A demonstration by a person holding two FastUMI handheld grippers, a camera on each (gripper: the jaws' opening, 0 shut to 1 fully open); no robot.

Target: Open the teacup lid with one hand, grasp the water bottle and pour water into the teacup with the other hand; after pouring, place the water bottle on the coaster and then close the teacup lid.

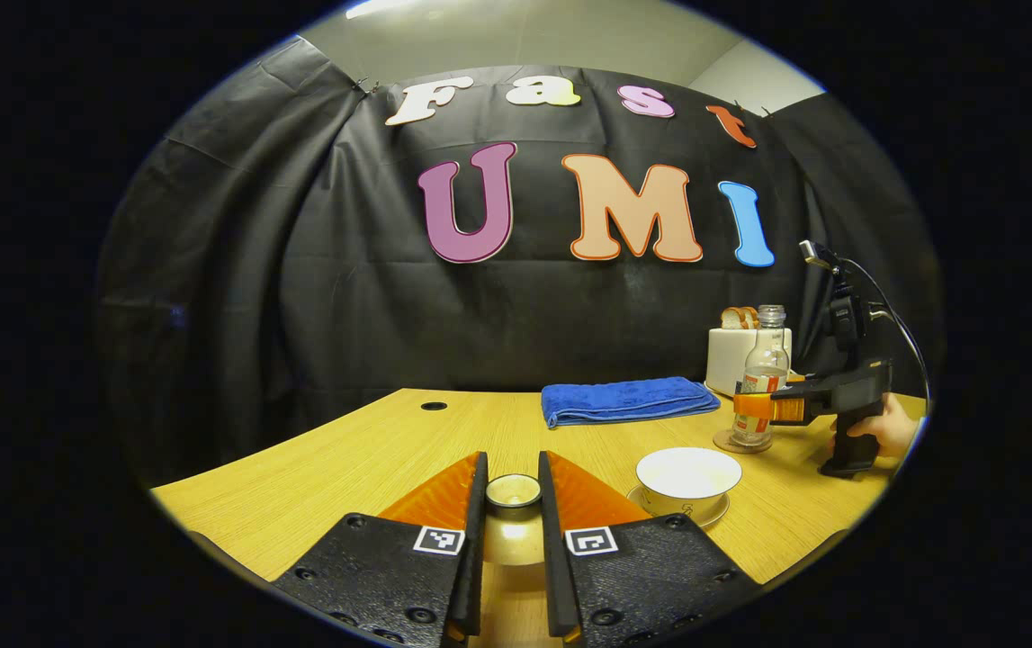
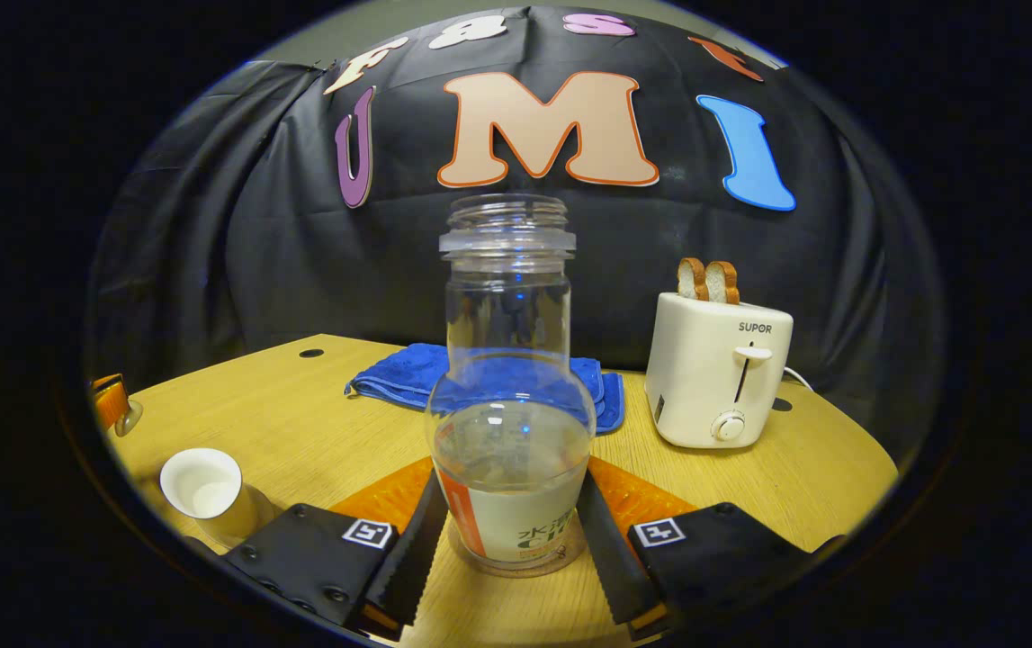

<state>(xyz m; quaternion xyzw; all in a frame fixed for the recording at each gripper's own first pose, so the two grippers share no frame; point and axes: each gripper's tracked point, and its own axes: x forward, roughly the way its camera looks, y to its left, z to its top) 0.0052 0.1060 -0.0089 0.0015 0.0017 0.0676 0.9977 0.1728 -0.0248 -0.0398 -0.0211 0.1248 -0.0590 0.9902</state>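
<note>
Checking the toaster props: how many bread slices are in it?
2: both bread slices stand side by side in the toaster slots, at the table's back right behind the water bottle.

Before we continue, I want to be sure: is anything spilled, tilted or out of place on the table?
Nothing stands out. The water bottle stands upright on its coaster, the teacup sits level on its saucer, and the table shows no spill.

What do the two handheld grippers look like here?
Left gripper: black textured finger mounts with bolts, each bearing a square black-and-white tag. Right gripper: same mounts and tags, serrated inner finger edges; from the left gripper view, a black pistol-grip body with a cable on top.
</note>
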